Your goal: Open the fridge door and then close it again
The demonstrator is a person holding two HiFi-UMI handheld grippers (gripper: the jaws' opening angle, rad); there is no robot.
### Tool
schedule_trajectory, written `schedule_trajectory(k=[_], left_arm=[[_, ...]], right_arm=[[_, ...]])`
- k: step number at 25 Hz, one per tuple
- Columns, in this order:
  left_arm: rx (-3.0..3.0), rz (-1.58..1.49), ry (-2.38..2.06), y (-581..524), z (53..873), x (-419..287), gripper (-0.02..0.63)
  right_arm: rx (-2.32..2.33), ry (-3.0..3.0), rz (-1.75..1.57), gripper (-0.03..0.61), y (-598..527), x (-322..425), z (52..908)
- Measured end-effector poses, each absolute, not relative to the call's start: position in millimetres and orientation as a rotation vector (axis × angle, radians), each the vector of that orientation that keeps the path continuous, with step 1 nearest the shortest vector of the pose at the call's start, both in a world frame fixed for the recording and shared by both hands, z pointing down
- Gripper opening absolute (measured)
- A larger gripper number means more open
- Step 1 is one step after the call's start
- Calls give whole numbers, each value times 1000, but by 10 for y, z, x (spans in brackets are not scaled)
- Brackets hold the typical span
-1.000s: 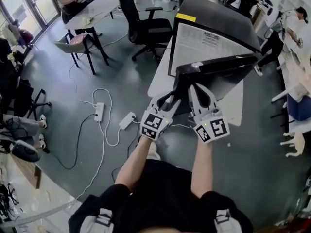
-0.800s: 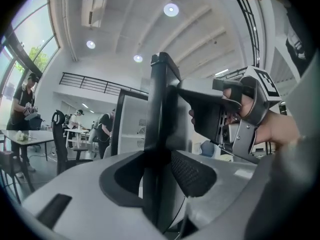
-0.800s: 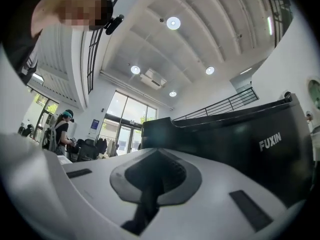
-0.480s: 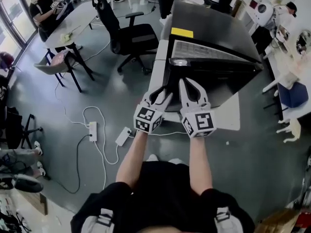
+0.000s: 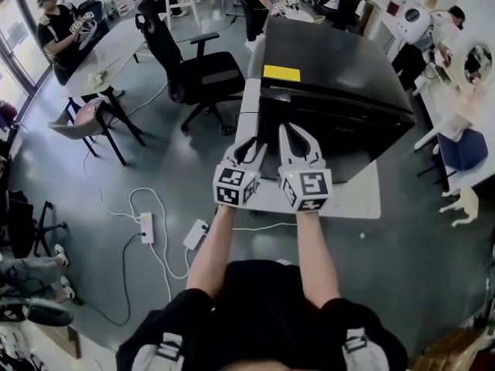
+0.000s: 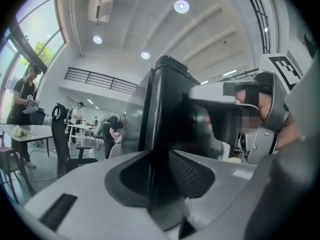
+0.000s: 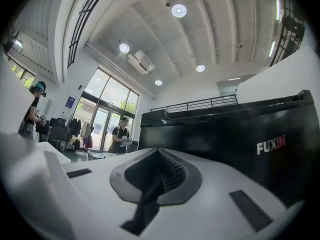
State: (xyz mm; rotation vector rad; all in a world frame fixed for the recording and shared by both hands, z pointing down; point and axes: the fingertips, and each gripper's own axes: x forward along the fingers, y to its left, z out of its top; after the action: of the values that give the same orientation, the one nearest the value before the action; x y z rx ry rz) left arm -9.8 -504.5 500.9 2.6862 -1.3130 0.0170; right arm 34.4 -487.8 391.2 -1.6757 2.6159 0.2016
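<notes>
Since a second ago, the black fridge door [image 5: 340, 134] has swung from wide open to all but shut, and both claws have followed it in towards the fridge [image 5: 332, 60].

Left of the fridge stands a black office chair [image 5: 193, 64]. The fridge itself sits on a white table [image 5: 352, 198], glossy and dark, with a yellow label [image 5: 281, 73] on its top.

At the door's left edge, the left gripper [image 5: 249, 151] points level at the fridge. Its jaws are apart and closing, with the door's upright edge [image 6: 159, 104] in line with the gap, and we see no firm grip.

Just to its right, the right gripper [image 5: 298, 137] is clenched and empty, facing the door's flat front.

We judge that the door lies straight ahead of both claws, so a forward push should seat it, and the left claw looks nearer the free edge.
</notes>
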Motion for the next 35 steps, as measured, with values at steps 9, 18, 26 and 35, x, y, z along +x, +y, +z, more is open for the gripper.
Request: schedule_trajectory(k=[9,18,26,35], left_arm=[[2627,20,-1382,-5191,5002,-44,109],[2587,-143,-1435,-4905,4722,105,11],[2566,-143,-1450,-4796,4680,360,0],[2592,-185,-1455,-4647,4498,523,0]], right_arm=[[-1632,2637,207,-6,-5019,458,3891],[-1709,2635,147,-6,-4792,1023,4214],[-1935,2502,25,-6,-4478,1957,4495],[-1983,2495,7,-6,-4204,2166,4536]])
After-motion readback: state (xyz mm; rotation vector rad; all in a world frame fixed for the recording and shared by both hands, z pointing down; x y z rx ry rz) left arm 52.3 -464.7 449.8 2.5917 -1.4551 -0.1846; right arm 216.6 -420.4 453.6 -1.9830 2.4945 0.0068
